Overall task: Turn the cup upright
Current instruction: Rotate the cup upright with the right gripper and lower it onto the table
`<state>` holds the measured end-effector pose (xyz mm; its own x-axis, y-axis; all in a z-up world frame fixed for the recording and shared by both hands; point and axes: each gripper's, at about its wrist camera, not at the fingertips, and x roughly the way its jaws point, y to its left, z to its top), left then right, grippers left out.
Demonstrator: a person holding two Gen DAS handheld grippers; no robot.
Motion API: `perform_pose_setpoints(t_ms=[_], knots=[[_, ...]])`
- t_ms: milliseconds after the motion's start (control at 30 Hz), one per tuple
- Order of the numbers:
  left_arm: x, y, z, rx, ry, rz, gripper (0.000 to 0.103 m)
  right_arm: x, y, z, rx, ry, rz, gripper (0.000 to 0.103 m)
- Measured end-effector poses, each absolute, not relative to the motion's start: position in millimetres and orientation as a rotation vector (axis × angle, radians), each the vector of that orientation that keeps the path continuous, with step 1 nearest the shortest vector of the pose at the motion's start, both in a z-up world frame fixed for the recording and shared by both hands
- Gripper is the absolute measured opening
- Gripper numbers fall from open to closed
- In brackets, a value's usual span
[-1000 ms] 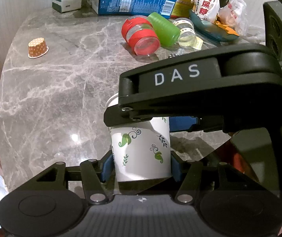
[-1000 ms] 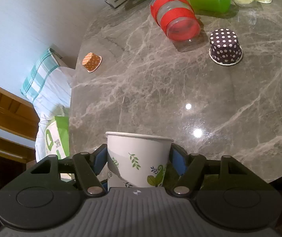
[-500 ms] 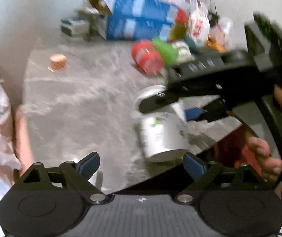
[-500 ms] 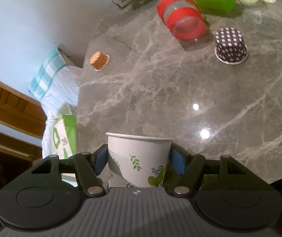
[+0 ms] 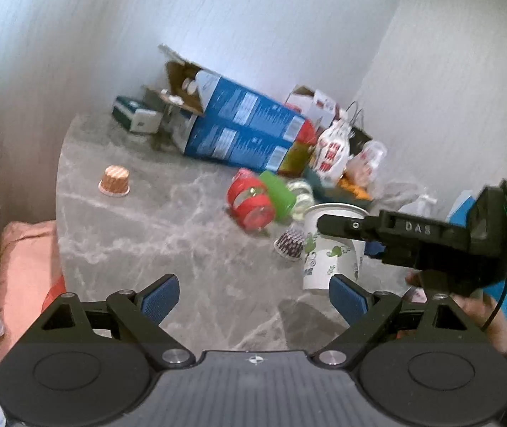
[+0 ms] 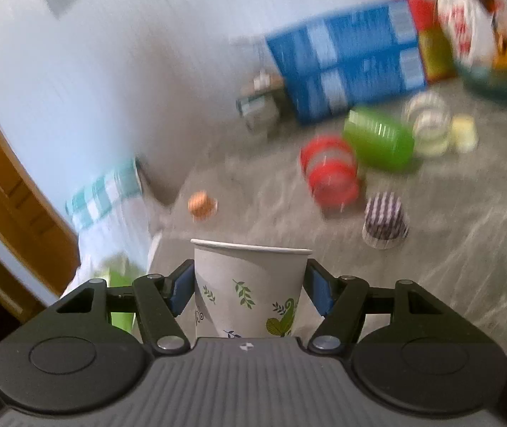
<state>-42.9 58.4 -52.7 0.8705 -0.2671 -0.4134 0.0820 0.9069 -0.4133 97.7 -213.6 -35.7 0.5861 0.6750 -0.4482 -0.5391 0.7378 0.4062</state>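
The white paper cup with green leaf print stands rim up between the blue pads of my right gripper, which is shut on it. In the left wrist view the same cup is upright at the right, held by the black right gripper body; whether its base rests on the marble table I cannot tell. My left gripper is open and empty, pulled back to the left of the cup.
A dotted purple cupcake liner, a red-banded cup and a green cup lie beyond the cup. An orange liner sits at the far left. Blue boxes and snack bags crowd the back.
My left gripper let go of the cup, opened and drew back to the left. The right gripper kept hold of the cup and tilted up toward the wall.
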Motion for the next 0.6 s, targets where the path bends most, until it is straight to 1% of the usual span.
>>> perform_pose_setpoints(t_ms=[167, 233, 400, 467, 600], knots=[[-50, 60, -51, -0.407, 0.431, -0.210, 0.093, 74, -218, -37, 0.082, 0.306, 0.668, 0.066], [-53, 58, -51, -0.402, 0.405, -0.214, 0.093, 66, -220, -52, 0.065, 0.179, 0.641, 0.066], [-56, 50, -54, -0.369, 0.369, -0.223, 0.093, 54, -211, -102, -0.008, -0.031, 0.617, 0.066], [-57, 48, -56, -0.355, 0.345, -0.214, 0.093, 50, -207, -117, -0.008, -0.081, 0.605, 0.066], [-59, 50, -60, -0.391, 0.303, -0.233, 0.093, 59, -200, -133, 0.061, -0.092, 0.598, 0.066]])
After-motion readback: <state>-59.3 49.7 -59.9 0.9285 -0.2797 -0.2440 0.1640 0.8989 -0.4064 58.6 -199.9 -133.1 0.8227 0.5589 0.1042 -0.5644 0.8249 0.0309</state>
